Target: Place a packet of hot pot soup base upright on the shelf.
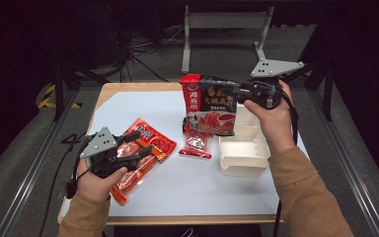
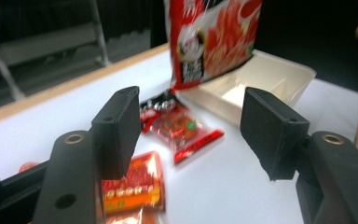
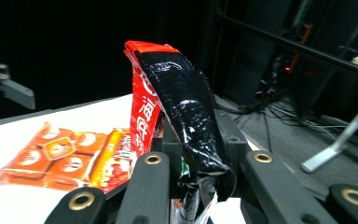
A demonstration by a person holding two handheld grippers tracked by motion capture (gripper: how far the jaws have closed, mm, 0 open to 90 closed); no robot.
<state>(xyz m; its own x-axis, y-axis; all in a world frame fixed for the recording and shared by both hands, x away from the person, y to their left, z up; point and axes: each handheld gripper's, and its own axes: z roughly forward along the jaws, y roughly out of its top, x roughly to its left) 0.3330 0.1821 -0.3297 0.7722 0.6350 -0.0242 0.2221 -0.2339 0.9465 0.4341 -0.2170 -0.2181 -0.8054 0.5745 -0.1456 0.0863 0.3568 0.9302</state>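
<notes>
My right gripper (image 1: 238, 94) is shut on the right edge of a large red and black pouch (image 1: 209, 103), holding it upright above the table. In the right gripper view the jaws (image 3: 193, 163) pinch the pouch (image 3: 177, 102) edge-on. My left gripper (image 1: 139, 143) stands open over a flat orange-red sausage pack (image 1: 150, 148) at the table's left, nothing between its fingers (image 2: 121, 121). Just below the hanging pouch lies a small red sachet (image 1: 196, 145), which also lies ahead of the left gripper (image 2: 191, 126) as the sachet (image 2: 182, 130).
A white lidded food tray (image 1: 244, 150) lies open at the right, beside and behind the pouch; its rim (image 2: 279, 70) appears in the left gripper view. White paper (image 1: 187, 182) covers the wooden table. A metal stand (image 1: 222, 29) is on the floor beyond.
</notes>
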